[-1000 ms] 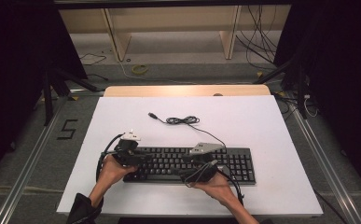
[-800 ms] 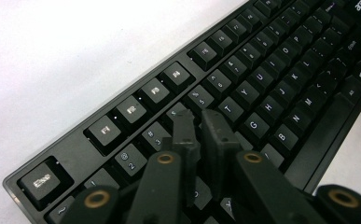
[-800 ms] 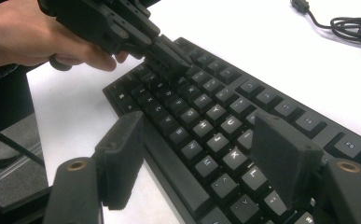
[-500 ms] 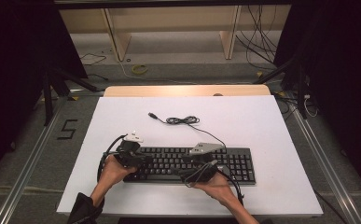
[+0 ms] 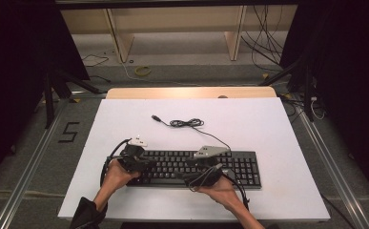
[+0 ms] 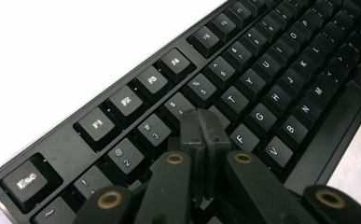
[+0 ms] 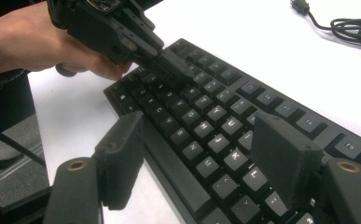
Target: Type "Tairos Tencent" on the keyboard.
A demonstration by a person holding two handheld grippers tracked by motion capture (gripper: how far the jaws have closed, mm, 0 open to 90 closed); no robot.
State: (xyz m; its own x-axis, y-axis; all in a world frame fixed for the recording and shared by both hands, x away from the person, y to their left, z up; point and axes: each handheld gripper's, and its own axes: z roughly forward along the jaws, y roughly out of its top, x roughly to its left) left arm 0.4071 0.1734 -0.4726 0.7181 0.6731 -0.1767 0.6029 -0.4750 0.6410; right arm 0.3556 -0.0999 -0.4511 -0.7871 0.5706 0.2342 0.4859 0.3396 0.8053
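Note:
A black keyboard (image 5: 241,168) lies near the front of the white table (image 5: 277,129). My left gripper (image 6: 201,128) is shut with nothing in it, its joined tips resting low over the keys below the number row at the keyboard's left end (image 6: 99,123). From the right gripper view, the left gripper (image 7: 178,65) reaches in from a hand at the top left. My right gripper (image 7: 197,140) is open. One of its fingers (image 7: 122,140) hangs past the keyboard's front edge and the other stands over the letter keys (image 7: 215,116). In the high view, both grippers (image 5: 146,164) (image 5: 194,169) sit over the keyboard.
The keyboard's cable (image 5: 187,123) lies coiled behind it, with its USB plug (image 5: 156,117) loose on the table, and shows again at the top right (image 7: 350,25). A wooden strip (image 5: 191,92) runs along the table's far edge. Shelving and floor cables lie beyond.

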